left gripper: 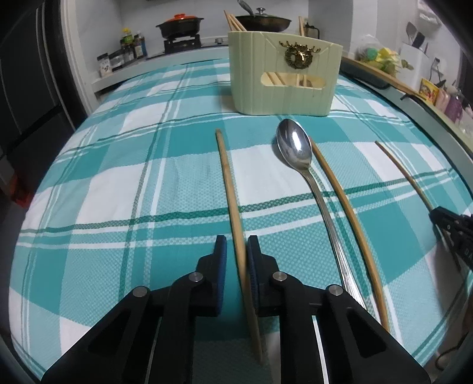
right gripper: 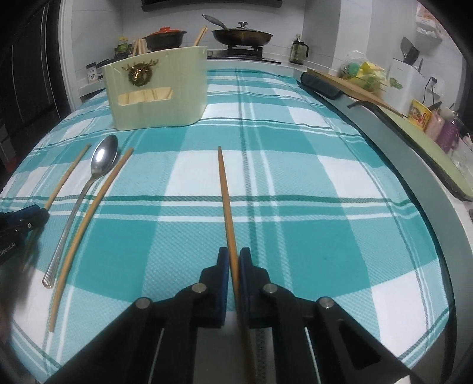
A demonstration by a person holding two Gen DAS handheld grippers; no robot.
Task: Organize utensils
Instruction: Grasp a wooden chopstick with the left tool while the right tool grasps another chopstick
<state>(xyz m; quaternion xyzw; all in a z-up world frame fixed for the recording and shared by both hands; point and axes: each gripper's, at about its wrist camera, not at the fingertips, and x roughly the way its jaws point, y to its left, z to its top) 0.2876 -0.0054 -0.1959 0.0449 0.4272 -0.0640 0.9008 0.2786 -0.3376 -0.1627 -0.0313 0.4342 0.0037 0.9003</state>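
The left hand-held gripper (left gripper: 236, 251) straddles the leftmost chopstick (left gripper: 229, 183); its right pad touches the wood while a gap shows at the left pad, so the jaws are not closed on it. The right hand-held gripper (right gripper: 233, 263) has its pads drawn close on either side of the rightmost chopstick (right gripper: 225, 192), which runs straight between them, though whether they actually pinch it cannot be told. Both chopsticks lie flat on the teal-and-white checked cloth (left gripper: 118, 183) covering the table. Between them lie a metal spoon (left gripper: 295, 147), bowl pointing away, and just to its right a third chopstick (left gripper: 340, 198), nearly parallel to the spoon's handle. Farther off, the cream utensil holder (left gripper: 283, 76) stands upright on the cloth, a gold deer emblem on its front and more chopsticks (left gripper: 233, 20) sticking out of its top. Beyond the table's far edge, a stove carries a dark pot with an orange lid (left gripper: 180, 23) and a lidded wok (right gripper: 242, 34).
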